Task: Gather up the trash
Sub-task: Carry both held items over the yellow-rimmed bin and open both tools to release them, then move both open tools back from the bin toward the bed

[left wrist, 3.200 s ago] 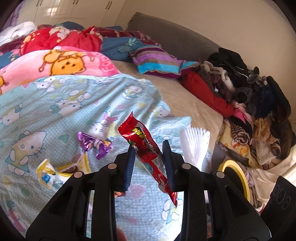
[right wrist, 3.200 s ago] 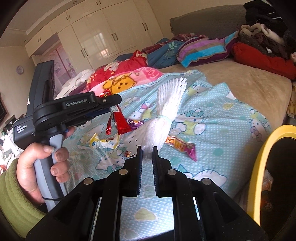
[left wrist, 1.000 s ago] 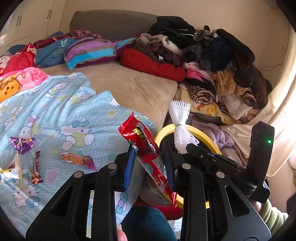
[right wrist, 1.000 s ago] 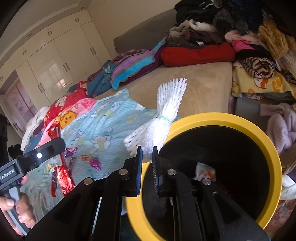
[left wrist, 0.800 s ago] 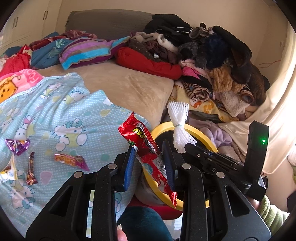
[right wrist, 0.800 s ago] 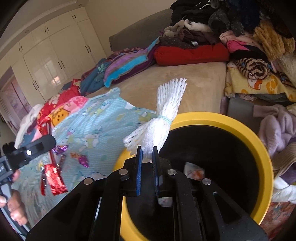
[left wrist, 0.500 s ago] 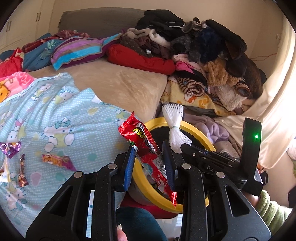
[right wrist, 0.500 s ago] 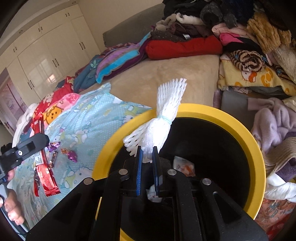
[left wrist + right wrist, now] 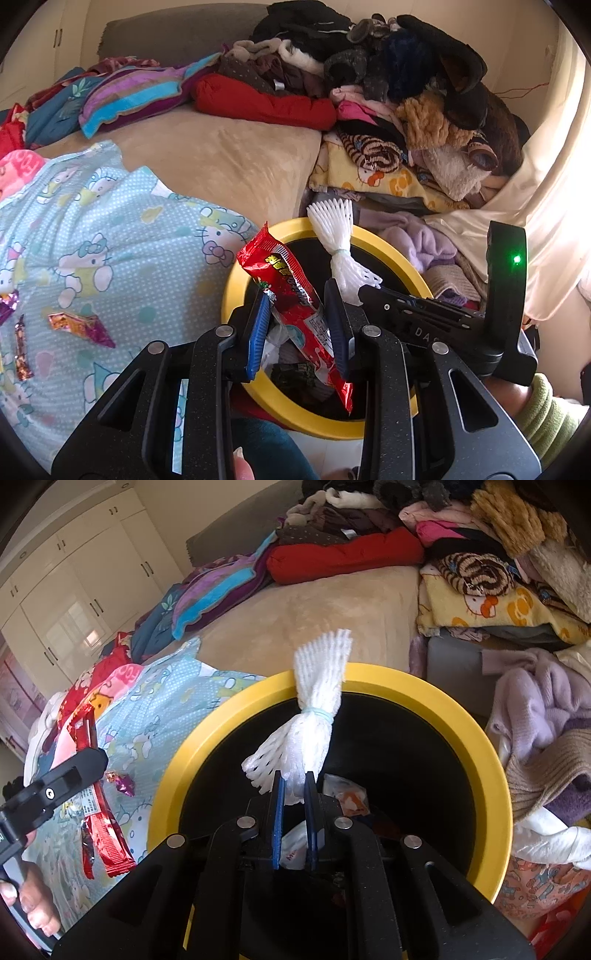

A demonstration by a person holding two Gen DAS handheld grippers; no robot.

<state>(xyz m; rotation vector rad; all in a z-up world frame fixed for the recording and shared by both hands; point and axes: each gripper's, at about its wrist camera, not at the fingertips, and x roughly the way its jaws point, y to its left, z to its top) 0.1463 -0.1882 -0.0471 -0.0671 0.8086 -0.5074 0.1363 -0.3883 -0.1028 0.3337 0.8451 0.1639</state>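
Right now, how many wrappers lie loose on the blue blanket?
3 show: an orange-purple wrapper, a thin brown wrapper left of it, and a purple wrapper at the left edge. Others may lie beyond that edge.

1 yellow-rimmed bin (image 9: 236, 284), 1 red wrapper (image 9: 291, 295), 1 white foam net (image 9: 314, 734), perhaps 3 loose candy wrappers (image 9: 79, 325).

bin (image 9: 491, 746) mouth open below, clothes pile (image 9: 406, 92) beyond

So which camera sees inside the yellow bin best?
The right wrist view: the yellow bin fills the picture and its dark inside shows crumpled trash. In the left wrist view the bin is smaller, mostly hidden behind both grippers and the red wrapper.
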